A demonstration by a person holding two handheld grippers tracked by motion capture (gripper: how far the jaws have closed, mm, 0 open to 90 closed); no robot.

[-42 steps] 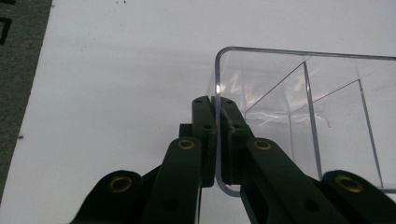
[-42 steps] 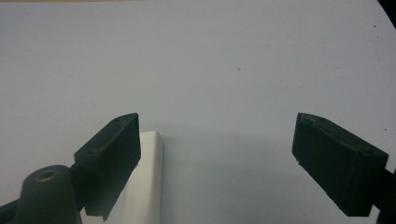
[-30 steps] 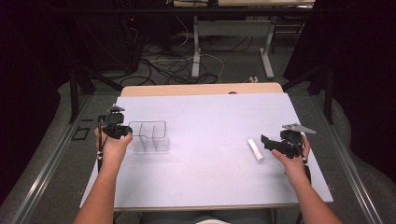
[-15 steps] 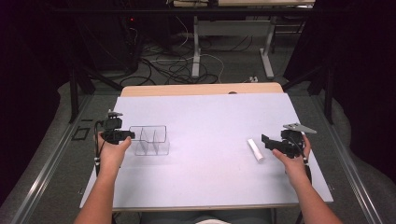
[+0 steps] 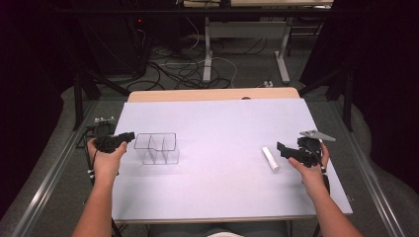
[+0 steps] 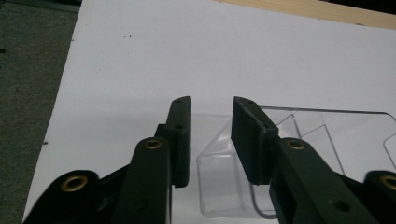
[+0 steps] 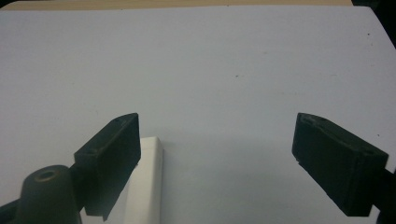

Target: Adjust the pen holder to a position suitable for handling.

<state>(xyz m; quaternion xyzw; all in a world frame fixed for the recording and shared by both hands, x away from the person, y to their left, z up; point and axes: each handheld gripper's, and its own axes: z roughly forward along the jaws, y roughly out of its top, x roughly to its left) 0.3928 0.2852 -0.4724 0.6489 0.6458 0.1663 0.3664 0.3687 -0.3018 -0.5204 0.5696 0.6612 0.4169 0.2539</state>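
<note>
Showing a person seated at the near edge of a table [image 5: 222, 197] with a pale lilac top, a black gripper held in each hand. The left gripper [image 5: 129, 135] sits at the table's left edge, held in the left hand [image 5: 106, 160], and points right toward a clear plastic box [image 5: 157, 148] with inner dividers. The box rests on the left half of the table, just beside the jaw tips. In the left gripper view the left gripper [image 6: 211, 105] has its jaws a narrow gap apart, and the near corner of the clear box [image 6: 299, 154] lies beyond and partly behind the right-hand jaw; whether the jaw touches the box cannot be told. Nothing is held between the jaws.

The right gripper [image 5: 280, 147] sits at the right side of the table, held in the right hand [image 5: 310, 168], with a grey three-cornered plate [image 5: 316, 134] on top. It points left toward a short white stick [image 5: 270, 159], which lies flat on the table just beside the jaw tips, well apart from the box. In the right gripper view the right gripper [image 7: 217, 122] has its jaws wide apart and empty; the white stick [image 7: 147, 182] lies against the inner side of the left-hand jaw, partly hidden by it.

Beyond the far edge of the table a strip of bare wood [image 5: 212, 94] shows, and farther off cables [image 5: 188, 69] lie on the dark floor among table legs [image 5: 207, 54].
</note>
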